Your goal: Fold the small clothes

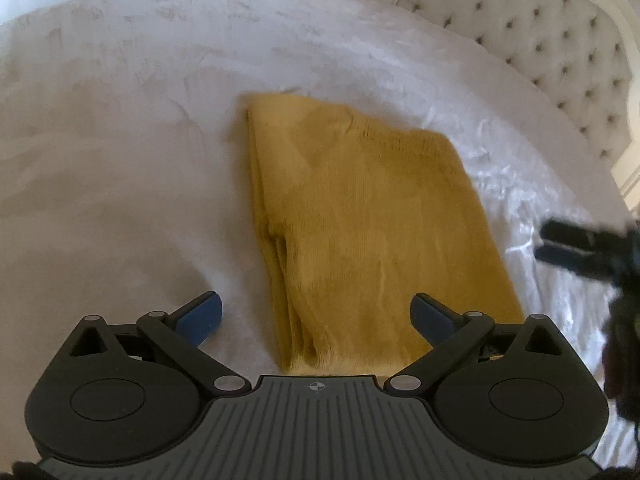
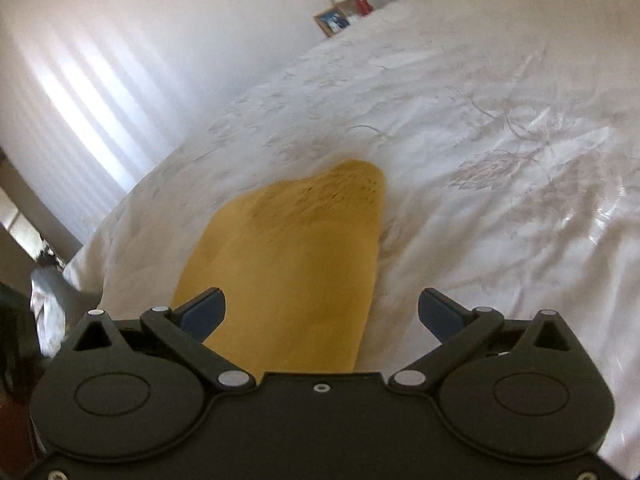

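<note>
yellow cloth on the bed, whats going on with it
A person holding a two-finger gripper in each hand is folding a small yellow knit garment on a white bedspread. It lies flat in a folded, layered strip. The left gripper and right gripper are both open above its near end, gripping nothing.

We see soft daylight in both views. In the right wrist view, pale stripes of light fall across the wall (image 2: pixel 80 80), and the bedspread (image 2: pixel 520 140) shines with glare beside the yellow cloth (image 2: pixel 288 264). That cloth is blurred at its far tip. In the left wrist view, the right gripper (image 1: pixel 560 246) is smeared by motion, and the headboard (image 1: pixel 540 52) bends with fisheye distortion. Corners darken.
</note>
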